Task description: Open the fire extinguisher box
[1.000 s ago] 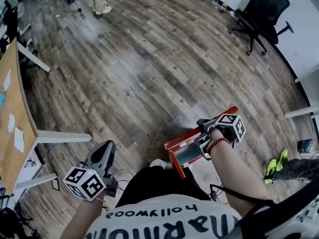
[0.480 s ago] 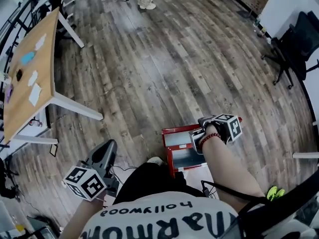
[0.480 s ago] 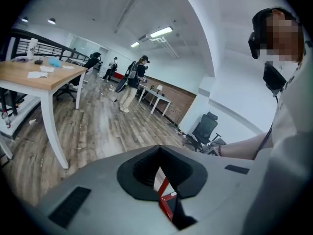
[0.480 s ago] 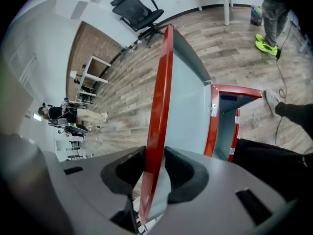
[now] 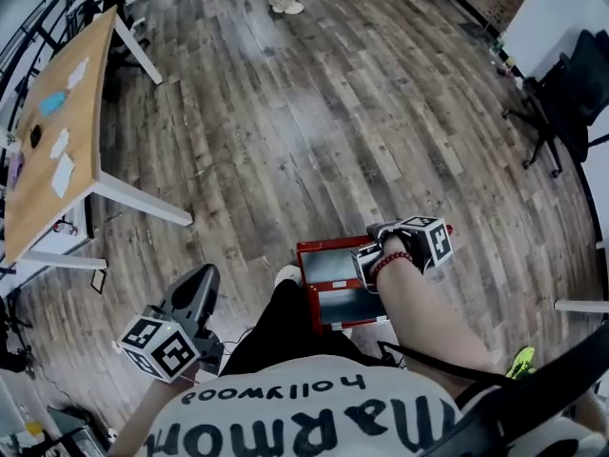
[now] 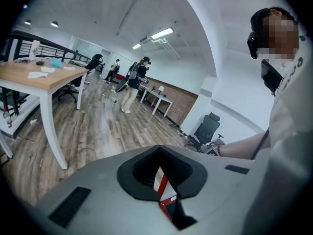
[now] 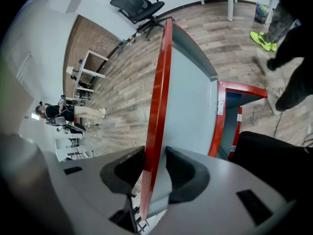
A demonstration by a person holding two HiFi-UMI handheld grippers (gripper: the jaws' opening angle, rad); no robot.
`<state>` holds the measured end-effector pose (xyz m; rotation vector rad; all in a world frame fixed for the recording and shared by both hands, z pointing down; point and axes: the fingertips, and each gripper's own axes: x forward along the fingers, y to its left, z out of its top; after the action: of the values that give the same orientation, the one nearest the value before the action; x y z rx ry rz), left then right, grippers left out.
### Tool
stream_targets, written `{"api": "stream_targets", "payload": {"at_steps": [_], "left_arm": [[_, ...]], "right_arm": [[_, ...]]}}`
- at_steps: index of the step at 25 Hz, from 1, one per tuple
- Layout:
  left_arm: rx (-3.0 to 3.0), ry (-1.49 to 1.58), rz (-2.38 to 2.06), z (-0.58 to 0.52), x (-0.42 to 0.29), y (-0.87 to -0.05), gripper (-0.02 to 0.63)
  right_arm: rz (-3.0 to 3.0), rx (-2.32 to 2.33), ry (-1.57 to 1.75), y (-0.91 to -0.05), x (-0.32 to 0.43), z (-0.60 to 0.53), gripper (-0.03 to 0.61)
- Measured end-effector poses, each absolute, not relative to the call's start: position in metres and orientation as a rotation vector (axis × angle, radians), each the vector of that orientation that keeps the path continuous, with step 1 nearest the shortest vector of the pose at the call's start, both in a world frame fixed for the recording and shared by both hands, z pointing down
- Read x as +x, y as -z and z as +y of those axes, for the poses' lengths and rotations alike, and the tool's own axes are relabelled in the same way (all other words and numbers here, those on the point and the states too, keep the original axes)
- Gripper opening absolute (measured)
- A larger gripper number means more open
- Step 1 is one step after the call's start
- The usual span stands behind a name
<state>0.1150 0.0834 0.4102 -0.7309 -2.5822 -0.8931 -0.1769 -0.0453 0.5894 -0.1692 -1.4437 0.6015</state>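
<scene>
Even, fairly bright indoor light; ceiling strip lights are supplying it from overhead. The wooden floor is throwing back a pale sheen in the head view, and shadows on it are falling soft and faint. All three views are bowing hard at the edges, with corners going dark in both gripper views. I am seeing the fire extinguisher box door softening slightly nearest the lens.

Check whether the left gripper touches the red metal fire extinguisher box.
Apart. In the head view the person's leg lies between the left gripper and the red box.
</scene>
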Motion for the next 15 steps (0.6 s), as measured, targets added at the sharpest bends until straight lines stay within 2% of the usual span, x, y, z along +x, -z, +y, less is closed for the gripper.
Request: {"api": "stream_targets", "payload": {"at_steps": [8,15], "left_arm": [[-0.501,0.884,-2.595,0.154,0.056,-0.415,0.006],[-0.411,0.908,-2.563,0.199,0.039,-0.432,0.006]], "right_arm": [[-1.455,-0.095,-0.596,-0.605,-0.187,-0.029,0.145],[-1.486,-0.013,-0.598,-0.618,-0.192,-0.017,0.149]]}}
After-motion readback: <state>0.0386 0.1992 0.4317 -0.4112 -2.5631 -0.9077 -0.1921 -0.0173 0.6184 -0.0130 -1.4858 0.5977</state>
